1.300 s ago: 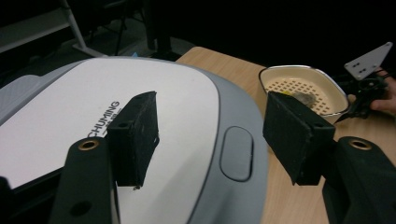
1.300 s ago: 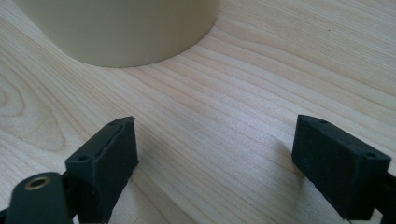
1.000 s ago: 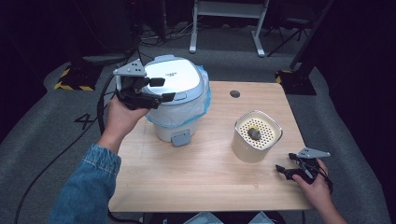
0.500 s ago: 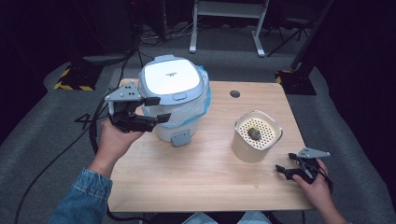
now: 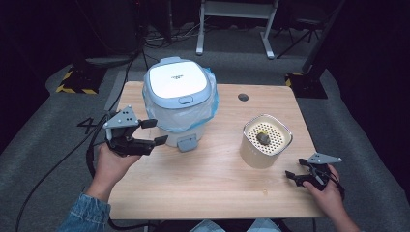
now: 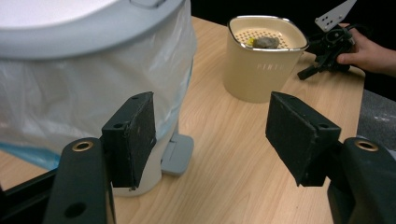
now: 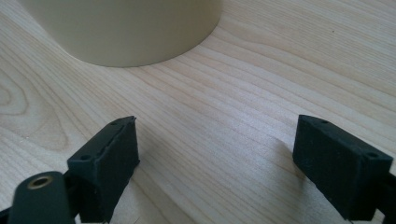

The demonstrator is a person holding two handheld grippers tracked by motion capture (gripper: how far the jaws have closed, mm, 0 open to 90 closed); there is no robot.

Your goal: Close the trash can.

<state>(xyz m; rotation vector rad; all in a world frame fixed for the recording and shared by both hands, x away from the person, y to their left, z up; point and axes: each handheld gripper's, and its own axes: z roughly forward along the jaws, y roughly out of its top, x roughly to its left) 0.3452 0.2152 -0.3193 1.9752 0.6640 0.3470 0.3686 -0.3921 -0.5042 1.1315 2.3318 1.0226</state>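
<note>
Left tongs (image 5: 153, 131) gape empty by the desk's (image 5: 217, 193) left edge, aimed level at the lined bin (image 5: 180, 99); you look set to work its bag or pedal. Bin stands upright near the back-left corner, long axis vertical, lid down, pedal toward your front edge. Right tongs (image 5: 293, 177) rest open, empty, at the front-right corner beside the cream canister (image 5: 266, 142).

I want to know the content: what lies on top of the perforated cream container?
A small dark lump rests on the perforated top of the cream container. Whatever is below the holes stays hidden.
</note>
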